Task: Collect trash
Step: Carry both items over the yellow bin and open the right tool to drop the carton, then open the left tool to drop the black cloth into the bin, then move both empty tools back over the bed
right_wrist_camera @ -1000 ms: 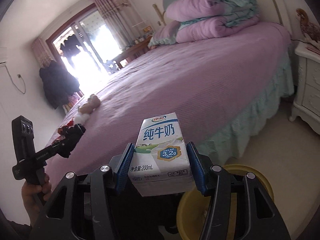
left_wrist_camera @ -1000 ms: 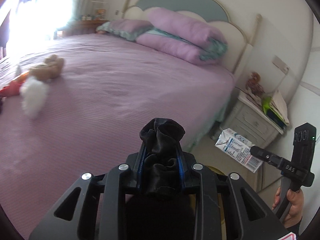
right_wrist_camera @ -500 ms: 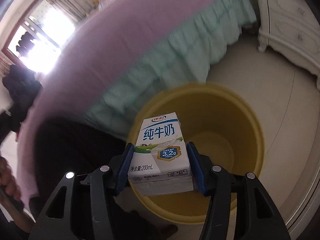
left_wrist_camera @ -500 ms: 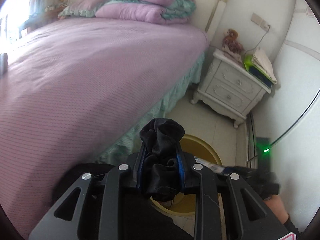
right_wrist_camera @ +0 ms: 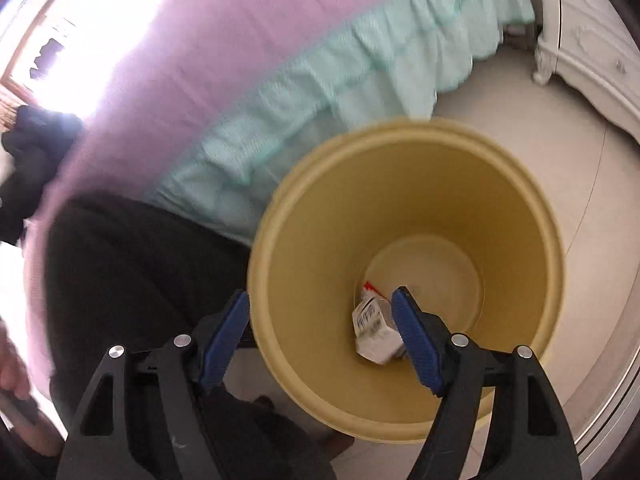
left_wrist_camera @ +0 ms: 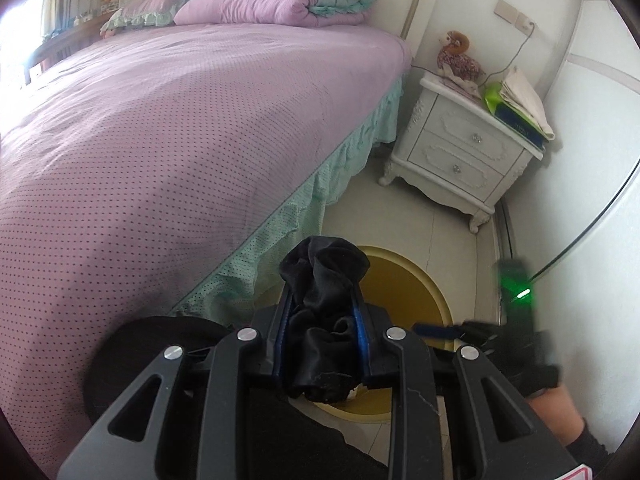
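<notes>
A yellow trash bin stands on the tiled floor beside the bed; it also shows in the left wrist view. A white milk carton lies at the bottom of the bin. My right gripper is open and empty right above the bin's near rim. My left gripper is shut on a crumpled black sock, held above the bin's left side. The right gripper shows blurred at the lower right of the left wrist view.
A bed with a purple cover and mint skirt fills the left. A white nightstand with a plush toy and papers stands by the wall. The person's dark trouser leg is beside the bin.
The right gripper opened over the bin and the milk carton dropped to its bottom. The left gripper has drifted slightly and stays shut on the sock.
</notes>
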